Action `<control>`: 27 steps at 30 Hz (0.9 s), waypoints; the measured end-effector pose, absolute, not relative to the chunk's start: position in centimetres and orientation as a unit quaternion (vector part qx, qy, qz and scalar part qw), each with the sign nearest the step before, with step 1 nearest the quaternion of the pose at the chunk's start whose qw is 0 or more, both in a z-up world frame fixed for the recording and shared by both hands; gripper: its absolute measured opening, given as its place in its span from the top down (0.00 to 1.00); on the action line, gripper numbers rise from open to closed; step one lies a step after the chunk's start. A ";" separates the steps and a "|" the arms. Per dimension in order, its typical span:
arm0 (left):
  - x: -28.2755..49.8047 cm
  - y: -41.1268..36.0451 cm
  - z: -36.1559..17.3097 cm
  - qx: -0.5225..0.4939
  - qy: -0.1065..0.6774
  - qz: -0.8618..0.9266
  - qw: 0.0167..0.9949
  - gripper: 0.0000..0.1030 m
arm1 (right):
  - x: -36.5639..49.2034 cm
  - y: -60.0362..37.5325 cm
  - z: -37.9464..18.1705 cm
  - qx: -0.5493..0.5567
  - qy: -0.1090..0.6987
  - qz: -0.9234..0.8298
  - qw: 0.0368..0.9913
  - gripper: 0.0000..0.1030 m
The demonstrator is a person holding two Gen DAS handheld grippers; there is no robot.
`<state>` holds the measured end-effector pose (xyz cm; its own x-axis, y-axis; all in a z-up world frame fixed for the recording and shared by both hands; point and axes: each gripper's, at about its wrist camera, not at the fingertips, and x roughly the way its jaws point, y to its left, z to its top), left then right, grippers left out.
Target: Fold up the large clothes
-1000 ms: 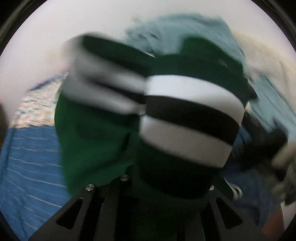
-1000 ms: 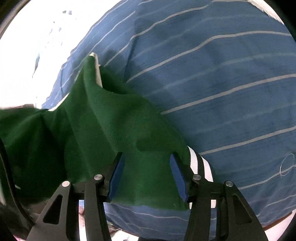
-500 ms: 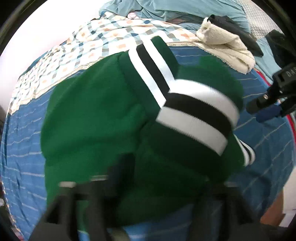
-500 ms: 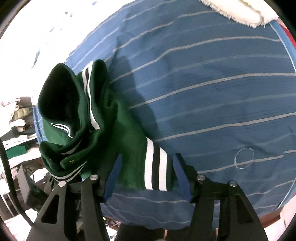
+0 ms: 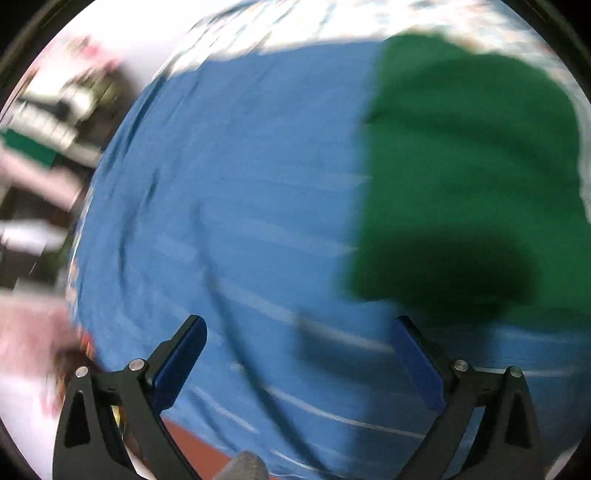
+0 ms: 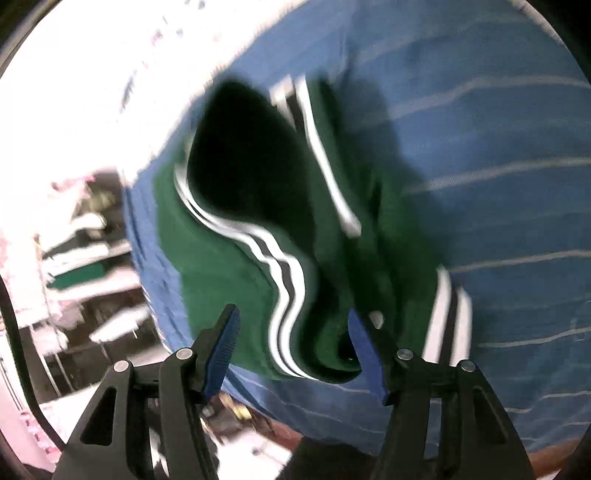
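Note:
A dark green garment with white and black striped trim (image 6: 280,236) lies crumpled on a blue striped bed sheet (image 6: 498,147). In the left wrist view the garment (image 5: 465,177) is a plain green mass at the upper right, blurred by motion. My left gripper (image 5: 299,332) is open and empty over bare sheet (image 5: 240,192), left of the garment. My right gripper (image 6: 293,325) is open, its fingers straddling the garment's near striped edge; I cannot tell whether they touch it.
The bed's near edge and a brown floor strip (image 5: 199,454) lie below the left gripper. Cluttered shelves or furniture (image 6: 81,266) stand beyond the bed's left side. A patterned quilt (image 5: 295,26) lies at the far end.
My left gripper has let go of the green garment and swung left over bare sheet. The garment now lies on the bed. My right gripper has shifted closer over its striped edge.

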<state>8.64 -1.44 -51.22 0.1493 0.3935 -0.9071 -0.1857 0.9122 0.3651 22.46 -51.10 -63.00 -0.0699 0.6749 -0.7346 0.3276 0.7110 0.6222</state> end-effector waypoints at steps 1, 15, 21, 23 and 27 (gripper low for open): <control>8.7 -0.1 -52.6 0.076 0.632 0.215 0.741 0.01 | 22.4 -50.2 -63.8 0.330 0.729 0.146 0.582 0.47; 10.0 5.1 -59.4 -0.085 0.660 0.192 0.722 0.00 | 19.5 -49.8 -64.1 0.254 0.758 0.075 0.596 0.97; 10.7 3.6 -54.4 0.001 0.644 0.220 0.733 0.00 | 21.8 -51.6 -60.4 0.301 0.720 0.087 0.619 0.52; 11.3 3.2 -52.3 0.005 0.623 0.230 0.748 0.00 | 22.9 -52.5 -58.1 0.332 0.681 0.110 0.644 0.49; 14.8 1.8 -48.1 -0.001 0.575 0.245 0.781 0.00 | 27.5 -52.5 -57.8 0.371 0.627 0.144 0.670 0.49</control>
